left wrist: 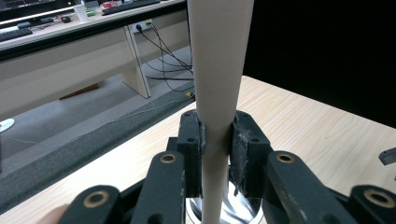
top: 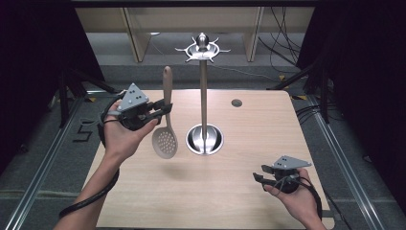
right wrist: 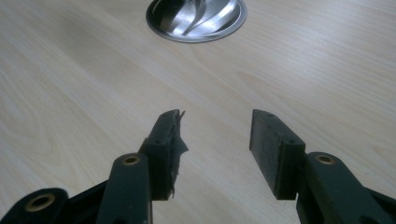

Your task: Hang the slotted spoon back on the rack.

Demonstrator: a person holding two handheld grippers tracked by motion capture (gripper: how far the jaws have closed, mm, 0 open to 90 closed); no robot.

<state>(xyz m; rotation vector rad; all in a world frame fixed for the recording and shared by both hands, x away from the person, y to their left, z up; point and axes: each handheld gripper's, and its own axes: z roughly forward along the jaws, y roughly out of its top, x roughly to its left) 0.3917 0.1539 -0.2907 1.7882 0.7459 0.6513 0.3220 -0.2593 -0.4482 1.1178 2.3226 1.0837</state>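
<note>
A beige slotted spoon (top: 165,125) hangs upright above the table, handle up and perforated bowl down. My left gripper (top: 165,109) is shut on its handle (left wrist: 217,93); both pads (left wrist: 192,140) press the handle's sides. A metal utensil stand (top: 204,96) rises from a round base (top: 205,139) at the table's middle, its hook crown (top: 202,49) at the top. The spoon is just left of the stand's pole. My right gripper (top: 257,176) rests low over the near right of the table, jaws open with nothing between them (right wrist: 215,140); the stand's base (right wrist: 196,18) lies ahead of it.
The wooden table (top: 249,191) has a small round grommet (top: 236,102) at its far right. Desks with cables stand beyond the far edge (left wrist: 70,42). Black curtains hang at both sides.
</note>
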